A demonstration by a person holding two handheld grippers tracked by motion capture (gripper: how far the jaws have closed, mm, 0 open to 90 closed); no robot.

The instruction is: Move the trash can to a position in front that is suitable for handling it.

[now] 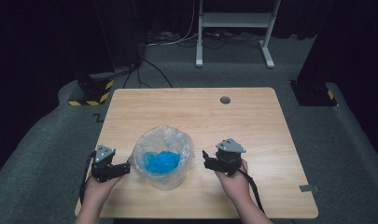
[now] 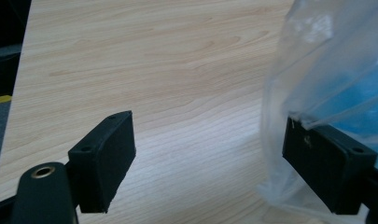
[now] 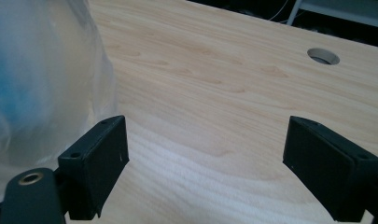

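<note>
A clear plastic bag (image 1: 164,156) stands open near the front middle of the wooden tabletop (image 1: 252,121), something blue (image 1: 161,162), perhaps crumpled cloth, inside. It looks light, limp and slippery; the film at the rim is likely the best hold. The left tongs (image 1: 127,168) sit apart, one jaw touching the bag's wall; the right tongs (image 1: 206,159) gape just beside it. Around lie grey carpet, cables and a white frame (image 1: 233,21).
</note>
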